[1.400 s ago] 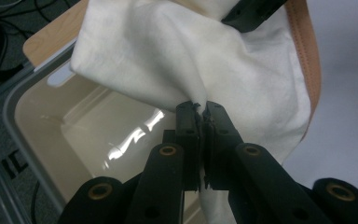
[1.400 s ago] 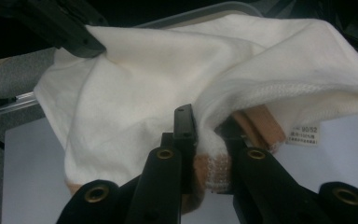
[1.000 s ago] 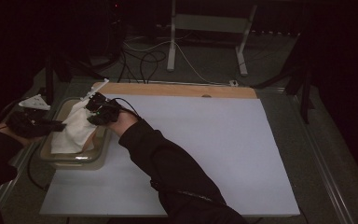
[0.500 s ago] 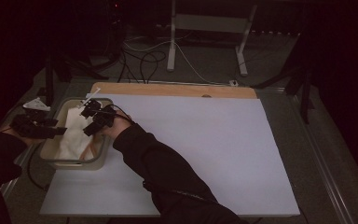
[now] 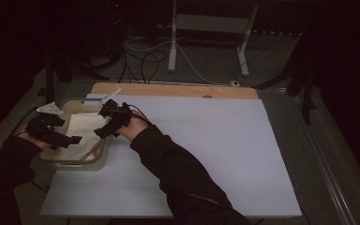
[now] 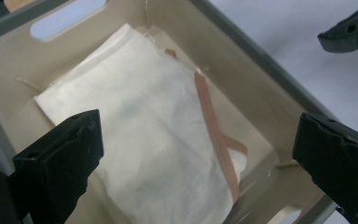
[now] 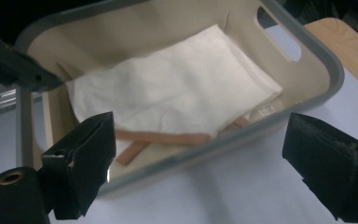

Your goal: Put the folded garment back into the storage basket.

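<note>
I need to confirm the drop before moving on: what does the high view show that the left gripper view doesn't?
High view alone: the whole white table, both forearms, and the right tool over the bin. Left gripper view alone: the tan strap lying across the cloth bag, and the left tool open and empty. Both show the folded cloth bag lying in the beige bin.

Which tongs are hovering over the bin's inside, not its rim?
The left tongs, open above the folded cloth bag; the right tongs sit at the bin edge.

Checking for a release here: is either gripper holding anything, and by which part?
Nothing is held. Both the left gripper and right gripper have just opened, and the folded cloth bag lies loose in the bin.
</note>
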{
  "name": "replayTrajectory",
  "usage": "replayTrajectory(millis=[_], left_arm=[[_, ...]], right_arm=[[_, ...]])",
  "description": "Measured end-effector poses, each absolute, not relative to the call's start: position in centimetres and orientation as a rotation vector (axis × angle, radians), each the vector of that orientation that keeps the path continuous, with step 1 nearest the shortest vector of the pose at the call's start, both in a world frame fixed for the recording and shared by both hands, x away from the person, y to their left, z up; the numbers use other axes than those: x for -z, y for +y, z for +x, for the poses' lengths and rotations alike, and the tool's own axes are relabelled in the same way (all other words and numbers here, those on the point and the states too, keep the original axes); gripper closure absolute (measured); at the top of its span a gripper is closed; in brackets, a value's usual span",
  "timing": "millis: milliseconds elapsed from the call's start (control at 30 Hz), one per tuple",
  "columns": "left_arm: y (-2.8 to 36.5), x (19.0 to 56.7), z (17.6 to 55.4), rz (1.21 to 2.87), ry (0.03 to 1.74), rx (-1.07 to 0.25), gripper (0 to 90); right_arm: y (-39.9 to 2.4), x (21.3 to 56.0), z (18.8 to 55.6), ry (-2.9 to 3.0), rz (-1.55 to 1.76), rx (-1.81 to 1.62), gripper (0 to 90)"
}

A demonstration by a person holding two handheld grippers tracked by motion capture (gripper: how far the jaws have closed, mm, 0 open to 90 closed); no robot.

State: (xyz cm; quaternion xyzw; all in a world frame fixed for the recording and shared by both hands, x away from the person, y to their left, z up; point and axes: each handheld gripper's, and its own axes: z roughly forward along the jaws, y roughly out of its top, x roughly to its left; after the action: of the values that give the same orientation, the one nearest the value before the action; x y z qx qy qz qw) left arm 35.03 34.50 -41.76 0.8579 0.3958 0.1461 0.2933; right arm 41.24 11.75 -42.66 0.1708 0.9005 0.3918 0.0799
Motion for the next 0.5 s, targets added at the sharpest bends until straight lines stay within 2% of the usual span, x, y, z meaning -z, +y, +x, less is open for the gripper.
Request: replayTrajectory(millis=[500], left_arm=[[30.2, 41.8, 35.5, 2.360, 0.968, -0.343, 0.5]], right_arm=[[8.0, 42.2, 40.7, 2.670, 0.483, -1.223, 9.6]])
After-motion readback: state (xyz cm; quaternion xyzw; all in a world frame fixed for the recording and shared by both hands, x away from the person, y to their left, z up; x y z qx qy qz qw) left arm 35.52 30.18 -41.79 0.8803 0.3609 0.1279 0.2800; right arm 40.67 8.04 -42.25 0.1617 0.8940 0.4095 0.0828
